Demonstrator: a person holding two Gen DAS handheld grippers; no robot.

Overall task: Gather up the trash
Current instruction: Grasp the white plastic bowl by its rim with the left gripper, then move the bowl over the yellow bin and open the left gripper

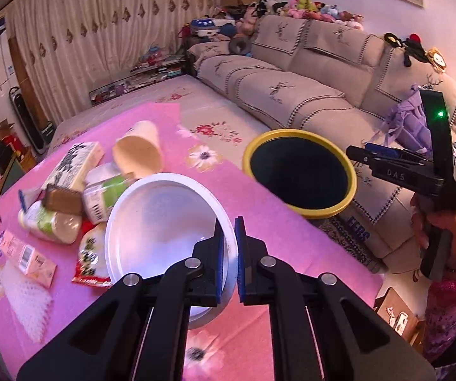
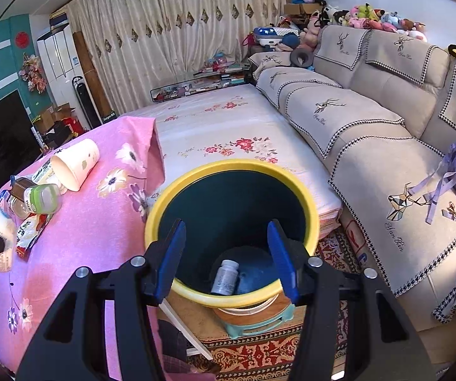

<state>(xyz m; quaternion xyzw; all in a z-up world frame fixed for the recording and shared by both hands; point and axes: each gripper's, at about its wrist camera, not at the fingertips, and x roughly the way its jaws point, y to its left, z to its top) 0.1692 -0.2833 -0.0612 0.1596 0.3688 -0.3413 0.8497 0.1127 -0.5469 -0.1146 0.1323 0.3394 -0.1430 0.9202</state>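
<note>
White plastic, the rim of a round bowl (image 1: pixel 164 228), is pinched between the closed fingers of the left gripper (image 1: pixel 229 254) above the pink-clothed table (image 1: pixel 275 222). Rightward, the right gripper (image 2: pixel 226 260) is held open and empty over the yellow-rimmed bin (image 2: pixel 310 209), where a white bottle (image 2: pixel 225 277) lies.

Bowl (image 1: pixel 164 222) rim hidden behind left claw (image 1: pixel 229 257).

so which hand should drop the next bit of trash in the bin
Left. Its tool is shut on the rim of the white bowl, near the yellow-rimmed bin. The right tool hangs open and empty over the bin.
</note>
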